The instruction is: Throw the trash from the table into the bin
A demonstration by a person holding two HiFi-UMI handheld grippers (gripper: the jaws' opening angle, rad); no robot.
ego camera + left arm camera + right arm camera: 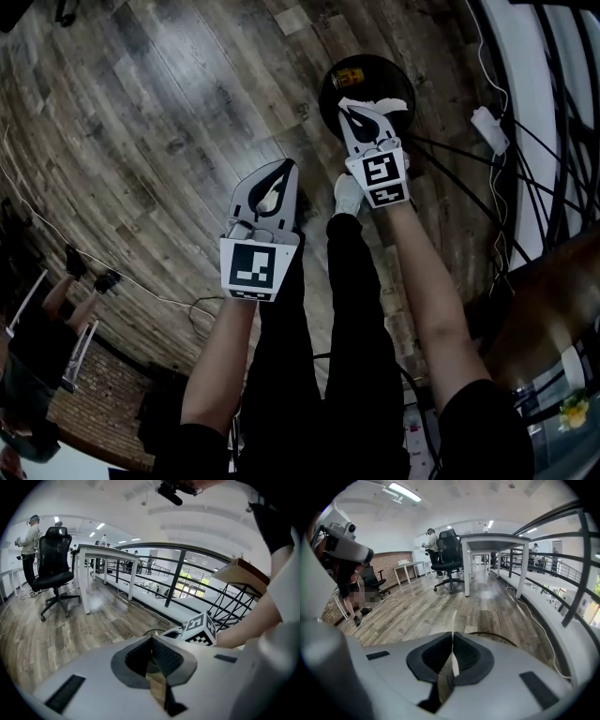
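Under you, the floor (169, 112) runs in grey-brown wood-grain planks. Your bin (325, 89) is black, with a yellow item (350, 75) showing inside. Your right hand-held gripper (360, 112) is pale grey with black pads, and its marker cube (380, 178) carries black-and-white squares. The left hand-held gripper (283, 171) has the same colours. The paper (380, 101) is white. Your trousers (356, 309) are black and your shoe (347, 192) white. There's a black office chair (56, 559) and a red-brown brick wall (393, 557).

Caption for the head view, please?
Right gripper holds white paper above the black bin; left gripper shut, over wood floor.
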